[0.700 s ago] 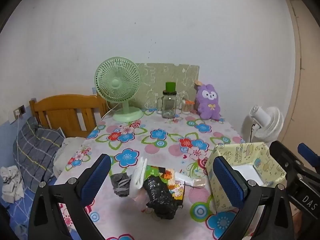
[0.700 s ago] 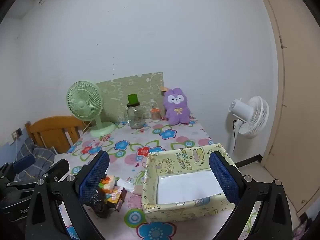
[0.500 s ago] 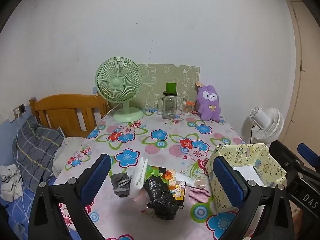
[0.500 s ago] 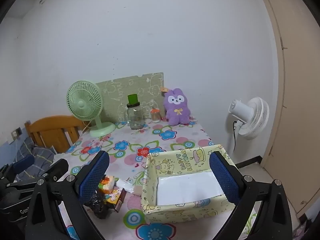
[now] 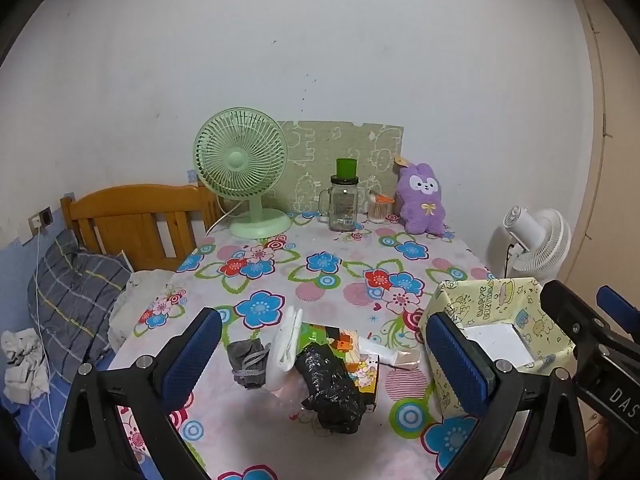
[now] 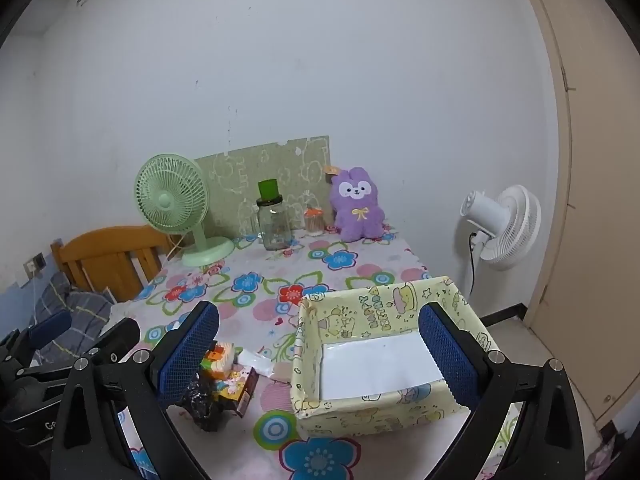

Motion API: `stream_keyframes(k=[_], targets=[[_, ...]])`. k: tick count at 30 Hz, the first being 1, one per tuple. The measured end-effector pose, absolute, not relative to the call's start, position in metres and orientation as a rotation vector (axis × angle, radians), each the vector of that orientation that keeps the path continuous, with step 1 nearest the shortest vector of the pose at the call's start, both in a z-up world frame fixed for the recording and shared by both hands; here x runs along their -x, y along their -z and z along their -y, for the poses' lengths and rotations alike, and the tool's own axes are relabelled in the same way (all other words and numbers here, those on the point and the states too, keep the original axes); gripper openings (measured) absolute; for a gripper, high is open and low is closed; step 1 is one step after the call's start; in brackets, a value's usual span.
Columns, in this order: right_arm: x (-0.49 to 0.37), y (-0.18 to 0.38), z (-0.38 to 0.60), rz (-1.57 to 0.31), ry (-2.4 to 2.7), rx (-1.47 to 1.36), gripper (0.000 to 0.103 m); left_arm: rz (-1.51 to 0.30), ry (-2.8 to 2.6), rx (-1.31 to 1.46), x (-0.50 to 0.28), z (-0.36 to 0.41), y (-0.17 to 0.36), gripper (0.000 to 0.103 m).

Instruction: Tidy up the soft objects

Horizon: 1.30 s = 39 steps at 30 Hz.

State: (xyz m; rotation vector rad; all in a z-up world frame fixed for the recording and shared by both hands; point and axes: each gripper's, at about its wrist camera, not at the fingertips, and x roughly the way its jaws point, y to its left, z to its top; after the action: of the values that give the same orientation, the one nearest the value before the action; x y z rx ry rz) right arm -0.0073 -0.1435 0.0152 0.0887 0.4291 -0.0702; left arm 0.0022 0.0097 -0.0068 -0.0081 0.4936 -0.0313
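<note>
A small heap lies near the front of the flowered table: a grey cloth bundle, a white folded soft item, a crumpled black bag and a colourful packet. My left gripper hangs open above the heap, touching nothing. To the right stands a pale yellow cartoon-print box, its white bottom bare. My right gripper is open above that box, nothing between its fingers. A purple plush bunny sits at the far edge.
A green desk fan, a glass jar with a green lid and a small jar line the table's back by a green board. A white floor fan stands right of the table. A wooden headboard and bedding lie left.
Both views have shifted only slightly; the table objects sit a little lower in the left wrist view. Nothing on the table has moved and both grippers stay open.
</note>
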Motion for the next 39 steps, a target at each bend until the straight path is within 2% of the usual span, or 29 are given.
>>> stream_keyframes(k=[39], targets=[[0.0101, -0.0129, 0.1414, -0.438, 0.070, -0.089, 0.101, -0.490, 0.041, 0.005, 0.0014, -0.0113, 0.0142, 0.103]])
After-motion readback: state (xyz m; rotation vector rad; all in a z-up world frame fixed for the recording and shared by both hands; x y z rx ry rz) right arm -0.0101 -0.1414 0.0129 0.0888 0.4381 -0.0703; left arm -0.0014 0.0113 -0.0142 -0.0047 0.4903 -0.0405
